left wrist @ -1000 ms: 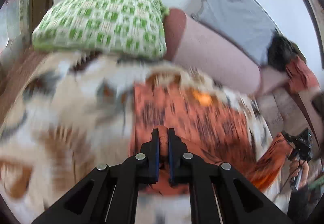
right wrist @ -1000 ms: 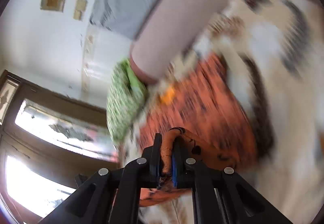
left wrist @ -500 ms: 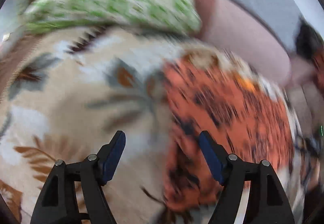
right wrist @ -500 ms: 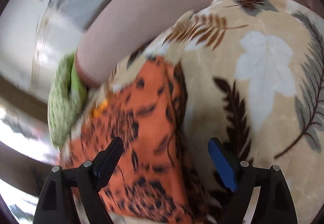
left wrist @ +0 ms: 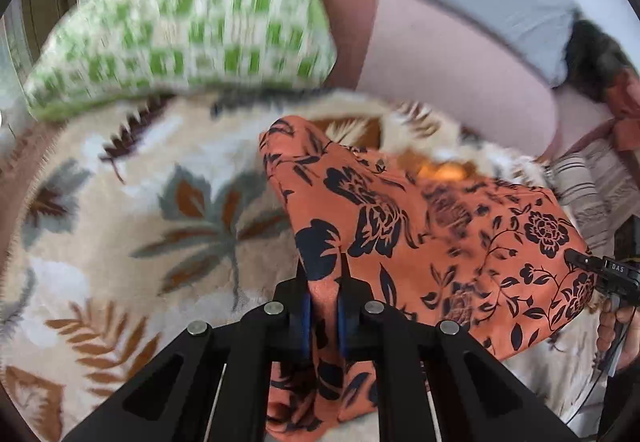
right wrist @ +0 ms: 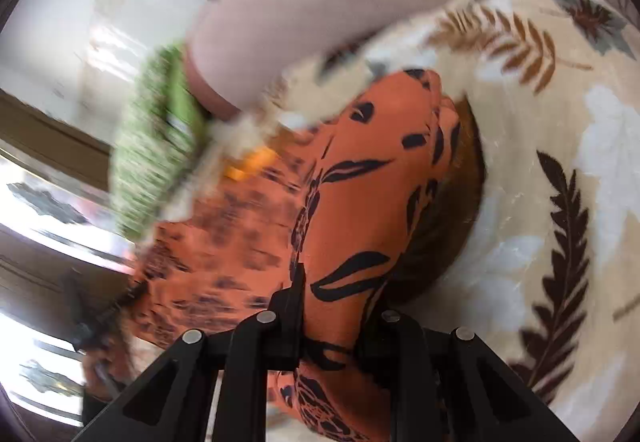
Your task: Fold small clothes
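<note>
Left gripper (left wrist: 322,306) at the bottom middle of its view, squeezed tight on a fold of the orange flowery cloth (left wrist: 420,234). Cloth spread across the middle and right of that frame, lying on a fluffy leaf blanket (left wrist: 140,210). Green checked pillow (left wrist: 188,30) at upper left, pink couch back (left wrist: 452,58) at upper right. Right gripper (right wrist: 332,326) low in its own view, jaws closing, with a thick bunch of the same cloth (right wrist: 360,202) pinched between them. Leaf blanket (right wrist: 560,182) on the right there, blurry green pillow (right wrist: 156,146) on the left.
</note>
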A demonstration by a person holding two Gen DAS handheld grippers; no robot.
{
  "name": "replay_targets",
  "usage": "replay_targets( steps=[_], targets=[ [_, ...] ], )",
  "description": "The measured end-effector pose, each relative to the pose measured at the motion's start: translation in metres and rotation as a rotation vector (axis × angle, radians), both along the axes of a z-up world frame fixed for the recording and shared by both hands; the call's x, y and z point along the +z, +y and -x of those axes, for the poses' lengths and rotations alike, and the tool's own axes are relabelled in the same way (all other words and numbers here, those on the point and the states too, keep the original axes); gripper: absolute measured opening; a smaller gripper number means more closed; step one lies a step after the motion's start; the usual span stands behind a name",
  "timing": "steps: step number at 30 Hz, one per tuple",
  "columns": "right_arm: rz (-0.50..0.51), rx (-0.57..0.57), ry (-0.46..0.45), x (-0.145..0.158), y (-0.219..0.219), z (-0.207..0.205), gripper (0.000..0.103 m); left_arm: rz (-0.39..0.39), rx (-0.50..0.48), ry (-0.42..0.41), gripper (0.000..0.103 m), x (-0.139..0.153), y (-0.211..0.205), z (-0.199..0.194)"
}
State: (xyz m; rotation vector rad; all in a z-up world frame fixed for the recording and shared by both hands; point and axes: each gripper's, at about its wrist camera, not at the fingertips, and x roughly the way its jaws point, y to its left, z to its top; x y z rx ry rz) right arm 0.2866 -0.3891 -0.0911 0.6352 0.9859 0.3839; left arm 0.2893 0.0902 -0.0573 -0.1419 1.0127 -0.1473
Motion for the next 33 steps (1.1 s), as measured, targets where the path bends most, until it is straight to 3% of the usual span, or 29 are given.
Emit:
replay_targets(
  steps=[3, 5, 8, 9, 11, 12, 13, 14, 16, 19, 22, 24, 26, 28, 29, 30, 31, 33],
  targets=[
    [-0.007, 0.026, -0.056, 0.036, 0.006, 0.042, 0.019, 0.025, -0.008, -0.054, 0.01, 0.038, 0.007, 0.05],
    [-0.035, 0.024, -0.072, 0.05, -0.001, 0.088, 0.019, 0.044, -0.016, -0.051, 0.01, 0.047, 0.016, 0.093],
    [-0.028, 0.033, 0.001, 0.027, -0.003, 0.15, 0.026, 0.055, 0.017, 0.013, 0.017, 0.015, 0.032, 0.153],
    [-0.023, 0.035, 0.05, 0.005, -0.002, 0.166, 0.03, 0.055, 0.038, 0.052, 0.033, -0.007, 0.037, 0.168],
    [0.018, 0.051, 0.194, -0.059, 0.0, 0.197, 0.093, 0.027, 0.093, 0.18, 0.045, -0.068, 0.049, 0.183],
    [0.066, 0.016, 0.238, -0.077, -0.004, 0.206, 0.094, -0.021, 0.124, 0.23, 0.047, -0.09, 0.056, 0.186],
    [0.06, -0.005, 0.211, -0.082, -0.008, 0.214, 0.091, 0.029, 0.14, 0.188, 0.048, -0.094, 0.066, 0.192],
    [0.014, -0.06, 0.136, -0.071, -0.018, 0.225, 0.091, 0.04, 0.161, 0.16, 0.048, -0.087, 0.069, 0.195],
    [0.045, -0.145, 0.076, -0.047, -0.03, 0.233, 0.091, -0.043, 0.191, 0.067, 0.049, -0.058, 0.064, 0.2],
    [0.105, -0.166, -0.036, -0.006, -0.033, 0.23, 0.091, -0.089, 0.111, -0.081, 0.051, -0.016, 0.041, 0.209],
    [0.016, -0.074, -0.076, 0.01, -0.014, 0.208, 0.091, -0.015, -0.011, -0.155, 0.062, -0.004, 0.012, 0.215],
    [-0.063, 0.04, -0.095, 0.008, 0.011, 0.183, 0.091, -0.009, -0.07, -0.146, 0.064, -0.014, -0.006, 0.211],
    [-0.13, 0.105, -0.051, -0.01, 0.025, 0.155, 0.091, -0.027, -0.096, -0.072, 0.064, -0.043, -0.017, 0.194],
    [0.008, 0.011, 0.013, -0.036, 0.014, 0.134, 0.091, -0.169, -0.046, 0.065, 0.062, -0.089, -0.024, 0.171],
    [0.109, -0.13, 0.099, -0.056, -0.003, 0.122, 0.09, -0.18, -0.044, 0.046, 0.062, -0.092, -0.025, 0.17],
    [-0.002, -0.231, 0.127, -0.067, -0.022, 0.123, 0.086, -0.203, -0.041, 0.003, 0.062, -0.084, -0.029, 0.173],
    [-0.051, -0.264, 0.119, -0.063, -0.027, 0.127, 0.087, -0.226, -0.042, -0.014, 0.062, -0.074, -0.032, 0.176],
    [-0.056, -0.198, 0.016, -0.033, -0.015, 0.14, 0.087, -0.204, -0.044, -0.143, 0.068, -0.043, -0.03, 0.191]
  ],
)
